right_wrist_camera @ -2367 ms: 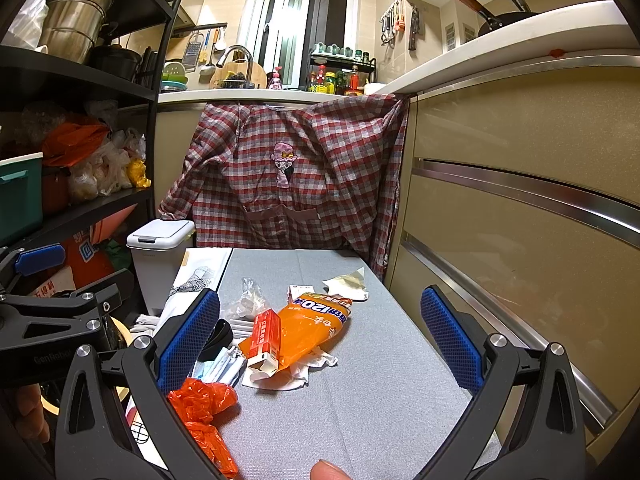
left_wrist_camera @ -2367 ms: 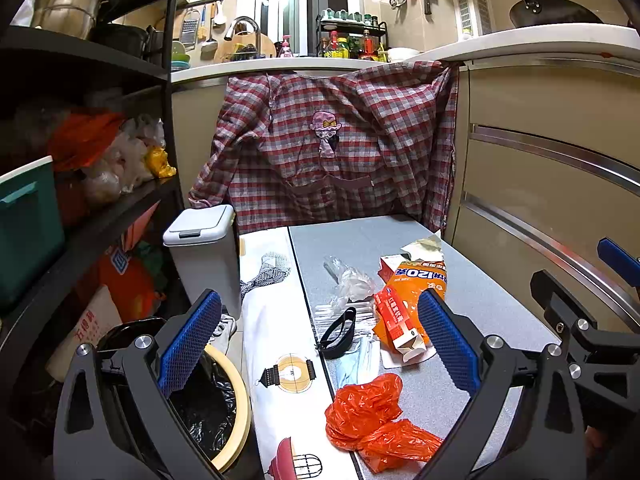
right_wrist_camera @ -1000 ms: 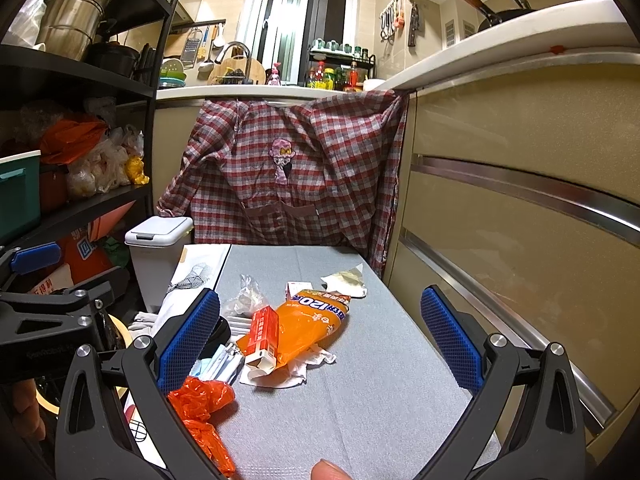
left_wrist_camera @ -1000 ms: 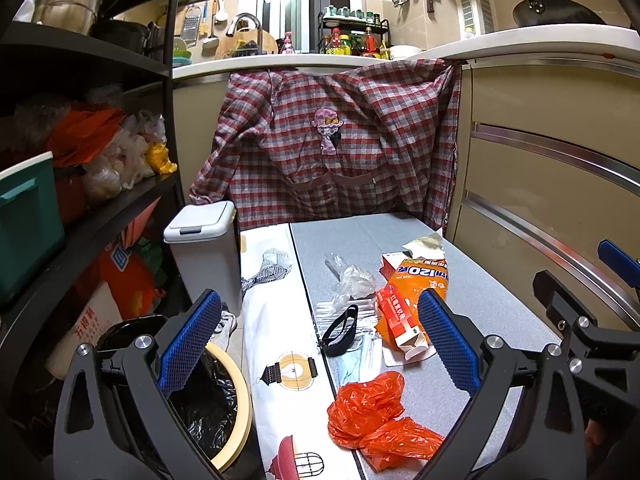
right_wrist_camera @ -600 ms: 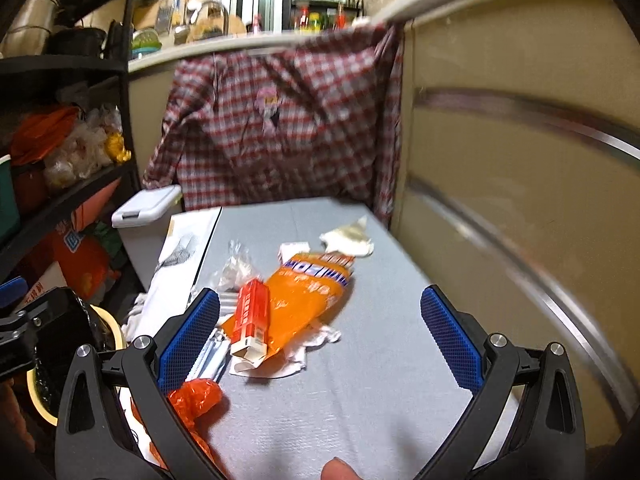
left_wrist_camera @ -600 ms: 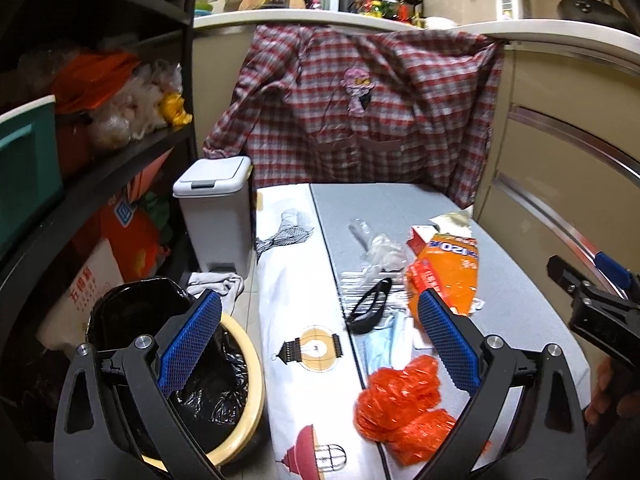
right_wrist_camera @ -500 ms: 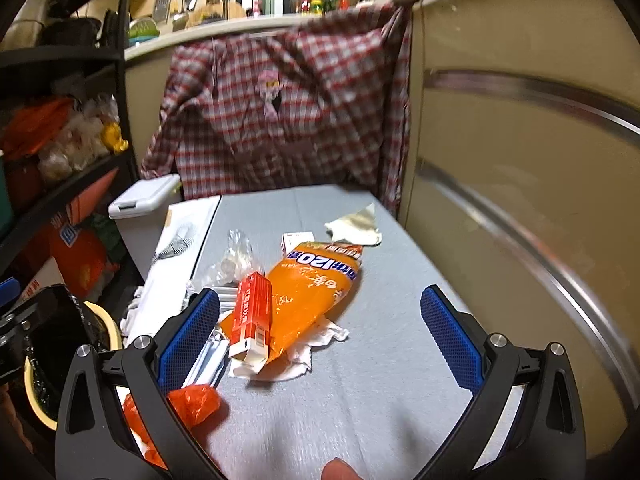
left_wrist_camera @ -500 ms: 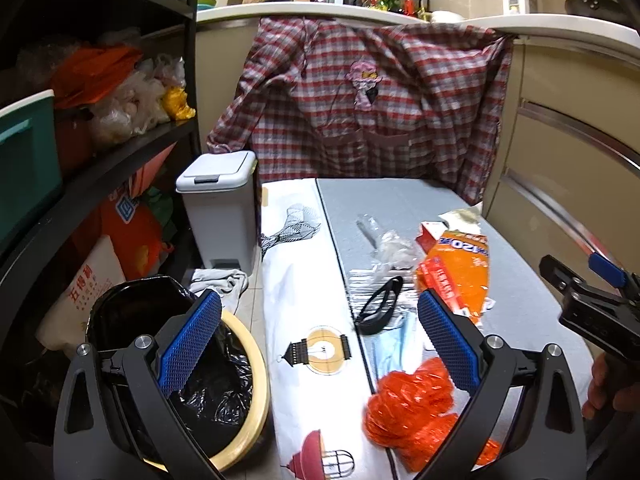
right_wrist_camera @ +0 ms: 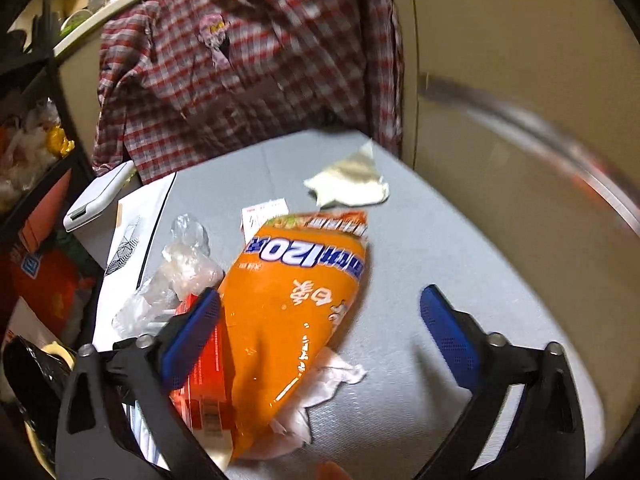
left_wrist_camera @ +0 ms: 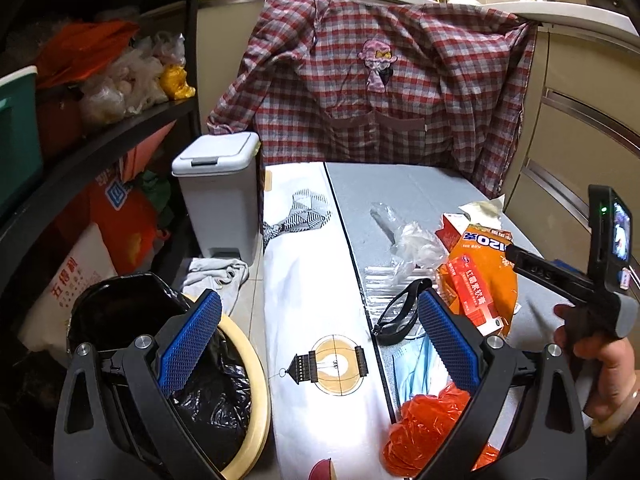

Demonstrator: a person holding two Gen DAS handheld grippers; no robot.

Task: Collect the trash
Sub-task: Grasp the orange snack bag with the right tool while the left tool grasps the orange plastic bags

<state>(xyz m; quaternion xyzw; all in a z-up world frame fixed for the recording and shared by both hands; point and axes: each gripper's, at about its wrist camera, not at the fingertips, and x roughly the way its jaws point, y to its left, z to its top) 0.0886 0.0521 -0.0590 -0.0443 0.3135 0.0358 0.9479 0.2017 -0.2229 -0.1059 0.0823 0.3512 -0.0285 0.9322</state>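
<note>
On the grey table mat [right_wrist_camera: 460, 248], the right side lies bare, open room beside the beige cabinet front [right_wrist_camera: 520, 100]. The left half is crowded: a large orange plastic snack bag [right_wrist_camera: 296, 312], a red carton [right_wrist_camera: 208, 364] touching it, crumpled clear plastic [right_wrist_camera: 184, 272]. The plaid shirt [left_wrist_camera: 380, 92] closes the far end. A black-lined round bin [left_wrist_camera: 224, 392] stands open beside the white cloth [left_wrist_camera: 312, 280].

Both wrist views look forward and downward, the right one nearer, and share the orange bag [left_wrist_camera: 486, 280] [right_wrist_camera: 296, 320] on the grey surface [left_wrist_camera: 400, 188] [right_wrist_camera: 440, 248].
</note>
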